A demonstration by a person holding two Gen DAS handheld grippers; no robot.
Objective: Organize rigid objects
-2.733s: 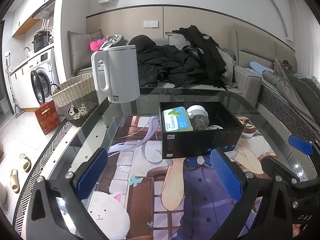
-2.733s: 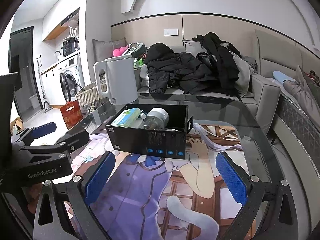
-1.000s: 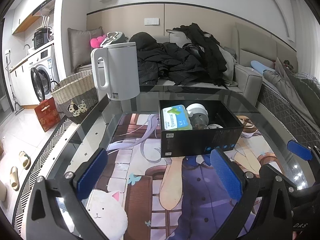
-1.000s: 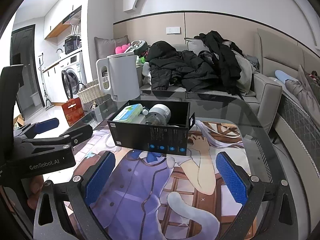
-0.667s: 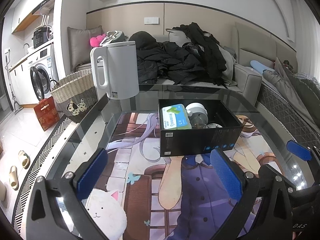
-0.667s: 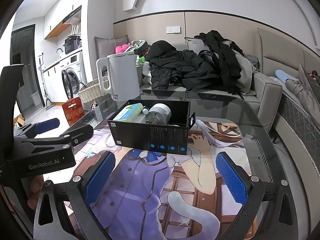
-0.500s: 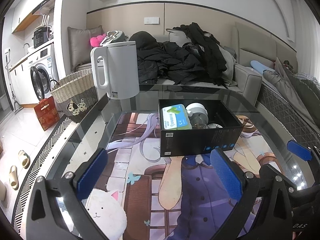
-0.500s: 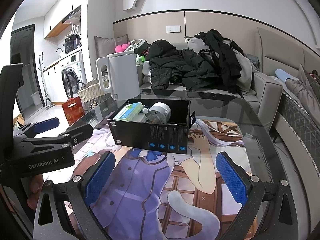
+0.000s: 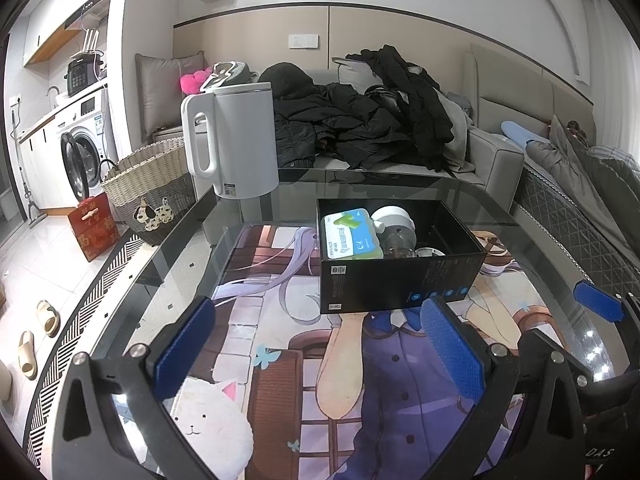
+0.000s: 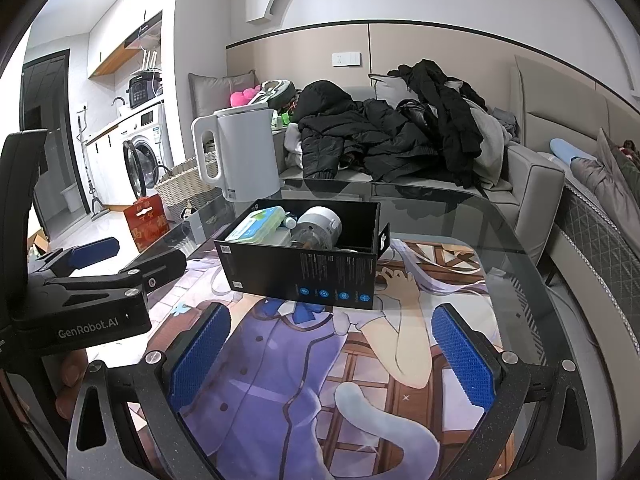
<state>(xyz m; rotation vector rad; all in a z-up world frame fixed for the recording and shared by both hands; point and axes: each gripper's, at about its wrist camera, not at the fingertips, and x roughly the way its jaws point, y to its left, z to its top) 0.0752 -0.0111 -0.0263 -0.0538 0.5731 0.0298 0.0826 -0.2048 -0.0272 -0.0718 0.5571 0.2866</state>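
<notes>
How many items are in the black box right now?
3 visible: a green pack at the box's left end, a white cylinder beside it, and a white rim near the front wall. More may be hidden.

2 near wrist views, shared box (image 9: 400, 276)

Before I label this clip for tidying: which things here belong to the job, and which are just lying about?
Job:
black box
green-and-white pack inside it
white round container inside it
left gripper and right gripper, both open

Lying about:
white kettle
wicker basket
dark coats on the sofa
</notes>
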